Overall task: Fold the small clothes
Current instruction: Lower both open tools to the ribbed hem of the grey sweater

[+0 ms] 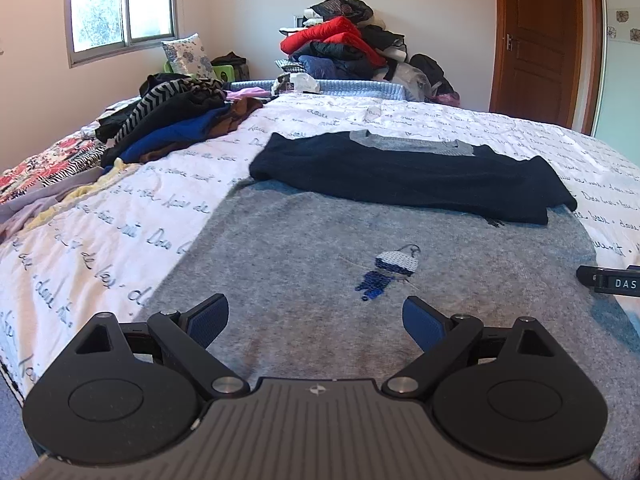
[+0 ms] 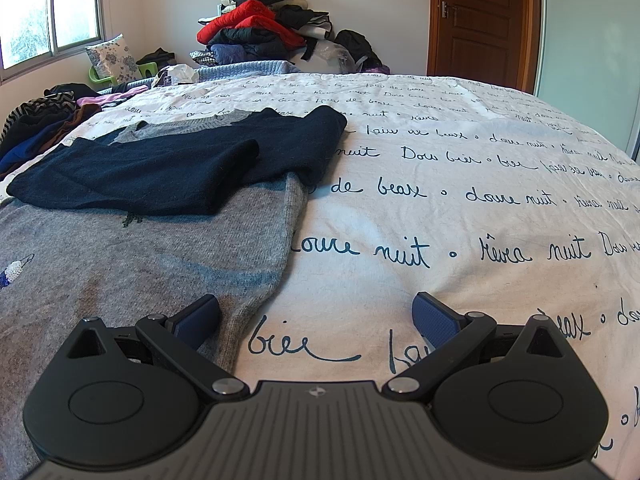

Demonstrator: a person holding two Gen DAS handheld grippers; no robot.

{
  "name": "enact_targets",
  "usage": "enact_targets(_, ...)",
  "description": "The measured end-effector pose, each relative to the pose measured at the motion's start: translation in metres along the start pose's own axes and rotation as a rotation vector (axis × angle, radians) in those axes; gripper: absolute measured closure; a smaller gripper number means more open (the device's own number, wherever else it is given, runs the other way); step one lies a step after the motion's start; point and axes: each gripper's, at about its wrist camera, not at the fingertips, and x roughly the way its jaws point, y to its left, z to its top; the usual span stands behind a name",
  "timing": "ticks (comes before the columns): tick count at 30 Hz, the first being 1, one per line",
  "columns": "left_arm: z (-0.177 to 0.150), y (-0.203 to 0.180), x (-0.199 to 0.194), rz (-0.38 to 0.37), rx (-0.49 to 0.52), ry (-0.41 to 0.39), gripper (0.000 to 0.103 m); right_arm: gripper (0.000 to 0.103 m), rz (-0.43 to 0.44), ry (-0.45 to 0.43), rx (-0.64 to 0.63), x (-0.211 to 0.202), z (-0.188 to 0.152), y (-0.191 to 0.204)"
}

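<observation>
We saw the grey sweater (image 1: 304, 248) lying flat on the bed (image 2: 460, 168), its navy sleeves (image 1: 400, 176) folded across its far part. Our left gripper (image 1: 316, 316) hung over its near middle and our right gripper (image 2: 316, 316) over its right edge, fingers spread wide on both, gripping nothing.

Daylit bedrm: window (image 1: 122, 4), wood door (image 1: 538, 36)

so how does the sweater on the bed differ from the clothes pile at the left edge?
The grey sweater lies spread flat, navy sleeves folded across its chest; the clothes pile is a crumpled heap. The sweater is a single garment; the pile mixes striped, blue and brown pieces. Both rest on the script-printed bedspread.
</observation>
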Motion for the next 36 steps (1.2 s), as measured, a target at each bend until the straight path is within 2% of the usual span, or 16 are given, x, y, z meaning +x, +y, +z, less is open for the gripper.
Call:
enact_targets(4, 0.0, 0.019, -0.003, 0.037, -0.002, -0.007, 0.011, 0.0, 0.0, 0.0, 0.0, 0.0, 0.0, 0.0)
enact_targets(10, -0.004, 0.08, -0.013, 0.092, -0.041, -0.019, 0.01, 0.0, 0.0, 0.0, 0.0, 0.0, 0.0, 0.0)
enact_targets(13, -0.01, 0.111, -0.016, 0.09, -0.053, -0.008, 0.01, 0.0, -0.007, 0.001, -0.007, 0.0, 0.0, 0.002)
enact_targets(16, -0.019, 0.141, -0.018, 0.026, -0.118, 0.015, 0.01, 0.0, -0.004, 0.001, -0.004, 0.001, 0.0, 0.001)
enact_targets(20, -0.031, 0.168, -0.019, -0.12, -0.256, 0.045, 0.01, 0.0, -0.005, 0.0, -0.005, 0.0, 0.0, 0.001)
enact_targets(22, -0.035, 0.171, -0.018, -0.194, -0.28, 0.068, 0.01, 0.0, -0.006, 0.007, -0.01, 0.0, 0.001, 0.001)
enact_targets(24, -0.039, 0.17, -0.018, -0.235, -0.263, 0.087, 0.01, 0.0, 0.024, 0.0, 0.026, -0.011, 0.0, -0.004)
enact_targets(27, -0.046, 0.164, -0.021, -0.255, -0.188, 0.092, 0.01, 0.0, 0.126, -0.05, 0.094, -0.045, -0.01, -0.015)
enact_targets(32, -0.055, 0.159, -0.022, -0.312, -0.108, 0.086, 0.01, 0.0, 0.288, -0.025, 0.097, -0.102, -0.033, -0.025)
enact_targets(36, -0.056, 0.153, -0.018, -0.36, -0.049, 0.079, 0.01, 0.0, 0.388, -0.057, 0.017, -0.135, -0.048, -0.023)
